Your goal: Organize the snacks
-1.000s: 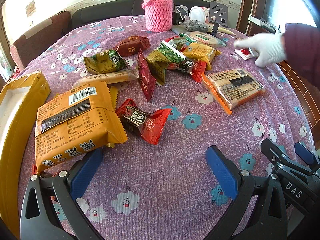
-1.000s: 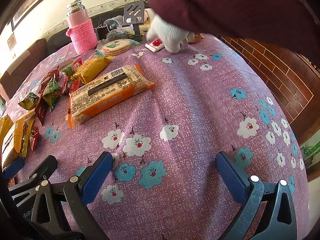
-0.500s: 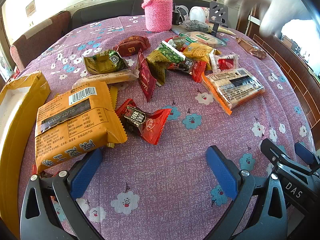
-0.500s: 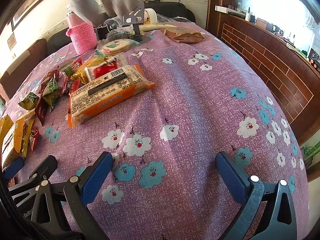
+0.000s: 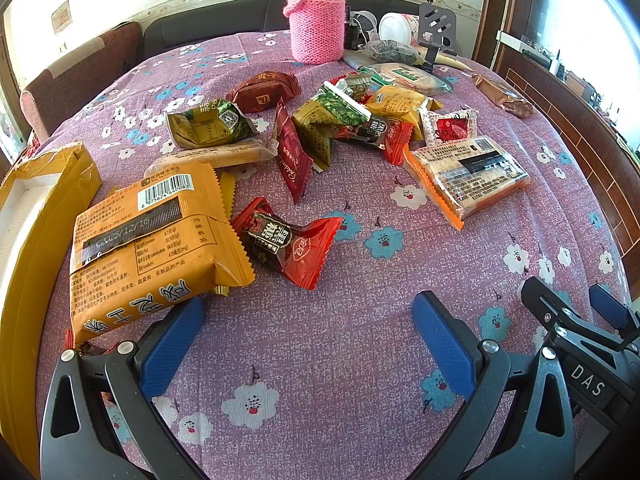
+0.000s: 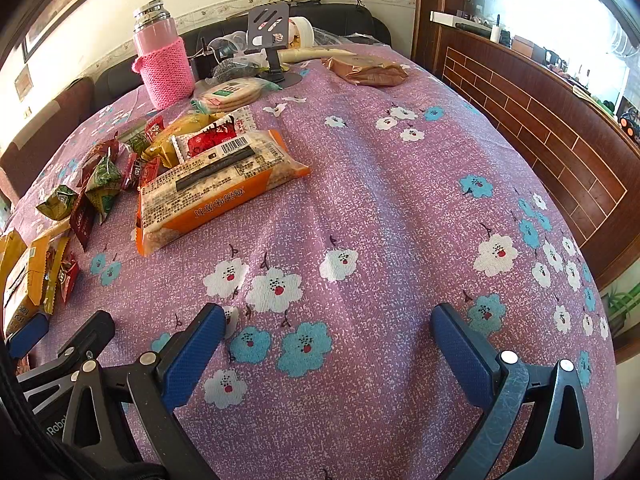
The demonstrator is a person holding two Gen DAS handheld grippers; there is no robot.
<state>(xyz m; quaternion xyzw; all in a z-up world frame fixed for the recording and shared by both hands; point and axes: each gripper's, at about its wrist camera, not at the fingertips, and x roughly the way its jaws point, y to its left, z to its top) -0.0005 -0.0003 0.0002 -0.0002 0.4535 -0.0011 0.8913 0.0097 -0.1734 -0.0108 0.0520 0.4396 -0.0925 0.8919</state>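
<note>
Several snack packs lie scattered on the purple flowered tablecloth [image 5: 328, 360]. A large orange pack [image 5: 148, 240] lies at the left beside a yellow cardboard box [image 5: 36, 220]. A red candy pack [image 5: 288, 244] lies just ahead of my left gripper [image 5: 308, 328], which is open and empty. An orange-edged cracker pack [image 5: 468, 176] [image 6: 216, 188] lies to the right, with a small red-and-white sachet [image 5: 450, 126] [image 6: 208, 140] behind it. My right gripper [image 6: 328, 336] is open and empty over bare cloth.
A pink flask in a knitted sleeve [image 5: 316, 20] [image 6: 162, 64] stands at the back with a phone stand [image 6: 268, 36] and containers. A brown pack [image 6: 368, 72] lies at the far right. A wooden panel wall [image 6: 540, 128] borders the table's right side.
The gloved hand that reached over the far table has withdrawn out of view. The red-and-white sachet now lies behind the cracker pack. Both grippers have stayed still.
</note>
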